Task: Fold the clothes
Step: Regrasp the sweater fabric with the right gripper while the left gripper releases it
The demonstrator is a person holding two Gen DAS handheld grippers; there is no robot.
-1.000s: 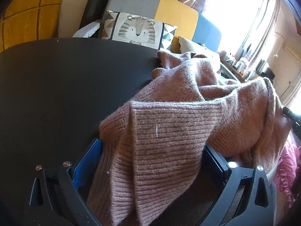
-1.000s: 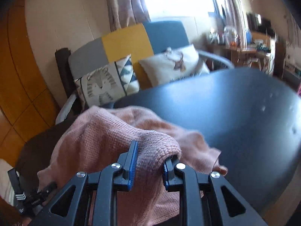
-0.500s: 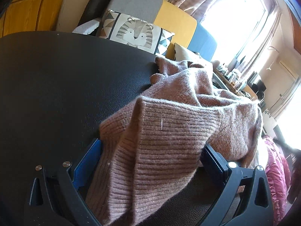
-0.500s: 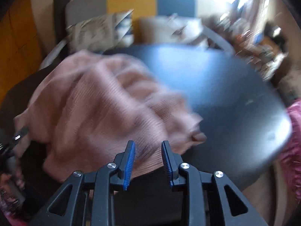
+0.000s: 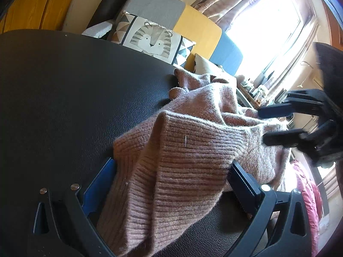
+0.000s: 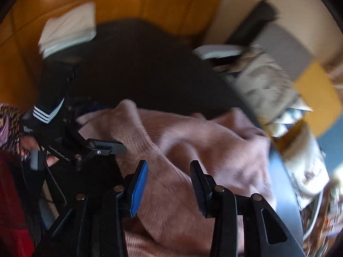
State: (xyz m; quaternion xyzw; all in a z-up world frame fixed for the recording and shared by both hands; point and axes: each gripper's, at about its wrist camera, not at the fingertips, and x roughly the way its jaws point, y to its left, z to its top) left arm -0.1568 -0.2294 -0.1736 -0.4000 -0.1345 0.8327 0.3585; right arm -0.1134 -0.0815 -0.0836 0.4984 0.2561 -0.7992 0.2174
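**A:** Nearest first, please. State of the left claw (image 5: 171,162)?

**B:** Jaws wide apart. Ribbed hem of the pink sweater (image 5: 193,192) bunched between them and touching both pads. Looks more draped than pinched, but cannot tell for sure. Probably kept there to carry the hem above the desk (image 5: 64,96).

**A:** And the right claw (image 6: 169,162)?

**B:** Jaws apart too, though less wide. Hovers over a thick roll of the knit, gripping nothing visible. Blurred view, so impossible to say if touching. Probably placed there to take a second point on the cloth.

**A:** Place of the sweater?

**B:** On the right part of the desk, crumpled in ridges, reaching the far edge. Not flat, and no neat fold to see. Fits either a spreading-out before a fold or a gathering in the middle of one.

**A:** Farther back?

**B:** Behind the desk, a sofa (image 5: 158,6) with a tiger cushion (image 5: 152,40). Then a bright window (image 5: 268,21).
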